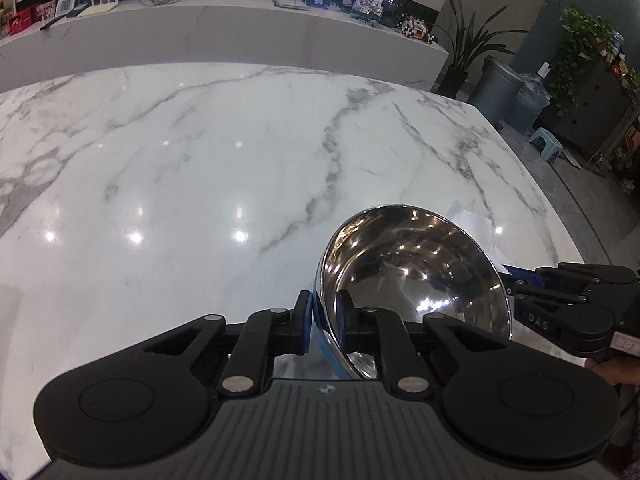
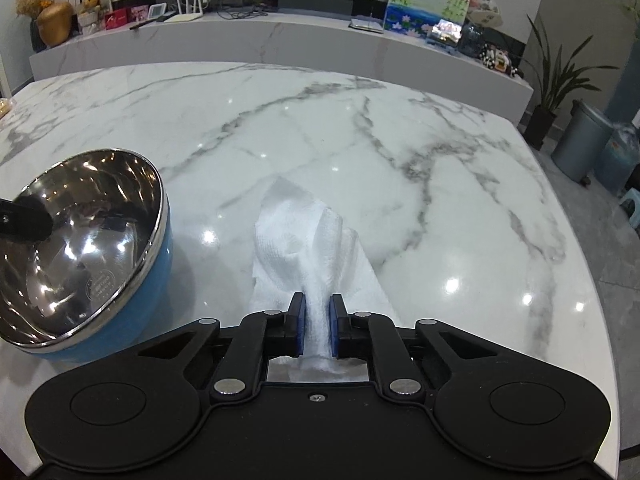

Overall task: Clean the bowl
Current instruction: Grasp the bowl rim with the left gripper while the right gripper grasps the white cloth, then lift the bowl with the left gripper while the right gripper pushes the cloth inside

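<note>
Gripping the bowl (image 1: 412, 276) by its rim, my left claw (image 1: 324, 320) tilts it on the marble counter (image 1: 200, 168); my right claw (image 2: 318, 328) is clamped on a white paper towel (image 2: 308, 236) just beside it.

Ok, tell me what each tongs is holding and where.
Left tongs: shut on the bowl, pinching its near rim, one finger inside, one outside. Right tongs: shut on the white paper towel, gripping its bunched near end.

Home living/dining room. Big marble table (image 2: 360, 128); behind it a long low marble console (image 2: 280, 48) with a router (image 2: 186, 10), painting (image 2: 424, 10), trinkets. Right of table: potted plant (image 2: 556, 80), grey bin (image 2: 580, 140).
</note>
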Action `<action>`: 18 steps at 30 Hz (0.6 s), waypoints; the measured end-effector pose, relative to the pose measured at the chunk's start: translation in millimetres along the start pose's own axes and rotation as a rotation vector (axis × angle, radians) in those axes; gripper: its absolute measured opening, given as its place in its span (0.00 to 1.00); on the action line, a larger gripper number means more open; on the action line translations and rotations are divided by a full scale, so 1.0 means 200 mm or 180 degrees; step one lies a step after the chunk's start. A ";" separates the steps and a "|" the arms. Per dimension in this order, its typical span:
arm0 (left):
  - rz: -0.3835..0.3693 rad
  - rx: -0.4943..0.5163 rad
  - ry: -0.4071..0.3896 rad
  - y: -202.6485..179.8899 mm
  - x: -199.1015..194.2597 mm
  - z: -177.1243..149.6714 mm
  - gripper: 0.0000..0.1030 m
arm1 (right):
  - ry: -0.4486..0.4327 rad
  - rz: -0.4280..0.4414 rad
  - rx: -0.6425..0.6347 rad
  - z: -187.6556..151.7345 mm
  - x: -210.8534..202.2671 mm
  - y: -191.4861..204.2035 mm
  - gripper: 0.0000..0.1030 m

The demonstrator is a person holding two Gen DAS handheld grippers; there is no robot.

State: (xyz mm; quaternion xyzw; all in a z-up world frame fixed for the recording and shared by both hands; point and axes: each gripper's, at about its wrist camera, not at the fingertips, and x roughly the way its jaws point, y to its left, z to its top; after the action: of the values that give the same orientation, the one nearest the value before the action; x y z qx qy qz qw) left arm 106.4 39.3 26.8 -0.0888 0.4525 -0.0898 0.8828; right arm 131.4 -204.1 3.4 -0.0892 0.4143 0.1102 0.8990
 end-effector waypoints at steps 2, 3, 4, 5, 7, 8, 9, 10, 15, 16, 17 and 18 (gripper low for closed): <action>-0.0005 0.0013 -0.0013 0.00 0.00 0.00 0.08 | -0.0047 0.0083 0.0027 0.03 -0.05 0.00 0.09; -0.0013 0.0009 -0.0016 0.00 0.00 0.00 0.08 | -0.0080 0.0149 0.0010 0.06 -0.09 0.01 0.09; -0.0022 0.0000 -0.0018 0.00 0.00 0.00 0.08 | -0.0119 0.0230 -0.0022 0.09 -0.14 0.02 0.09; -0.0030 -0.0009 -0.0021 0.00 0.01 0.00 0.08 | -0.0143 0.0287 -0.0043 0.12 -0.17 0.03 0.09; -0.0034 -0.0025 -0.0027 0.00 0.01 0.01 0.08 | -0.0167 0.0456 -0.0084 0.17 -0.24 0.07 0.09; -0.0036 -0.0026 -0.0031 0.00 0.01 0.01 0.08 | -0.0178 0.0549 -0.0106 0.20 -0.28 0.09 0.09; -0.0039 -0.0029 -0.0035 0.00 0.01 0.01 0.08 | -0.0148 0.0653 -0.0129 0.23 -0.31 0.12 0.09; -0.0046 -0.0032 -0.0036 0.00 0.01 0.01 0.08 | -0.0071 0.0757 -0.0143 0.25 -0.32 0.14 0.09; -0.0085 -0.0068 -0.0036 0.01 0.01 0.01 0.08 | 0.0274 0.1031 -0.0295 0.26 -0.28 0.26 0.09; -0.0090 -0.0075 -0.0035 0.02 0.02 0.01 0.08 | 0.0370 0.1033 -0.0369 0.26 -0.26 0.29 0.09; -0.0095 -0.0078 -0.0035 0.02 0.02 0.01 0.08 | 0.0436 0.1034 -0.0411 0.25 -0.25 0.31 0.09; -0.0102 -0.0082 -0.0035 0.02 0.02 0.01 0.08 | 0.0538 0.1044 -0.0444 0.25 -0.23 0.33 0.09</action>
State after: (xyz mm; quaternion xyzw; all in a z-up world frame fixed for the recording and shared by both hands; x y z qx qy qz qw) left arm 110.9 42.1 24.6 -0.1080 0.4472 -0.0975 0.8825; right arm 121.3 -133.9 65.6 -0.0915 0.4886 0.2757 0.8227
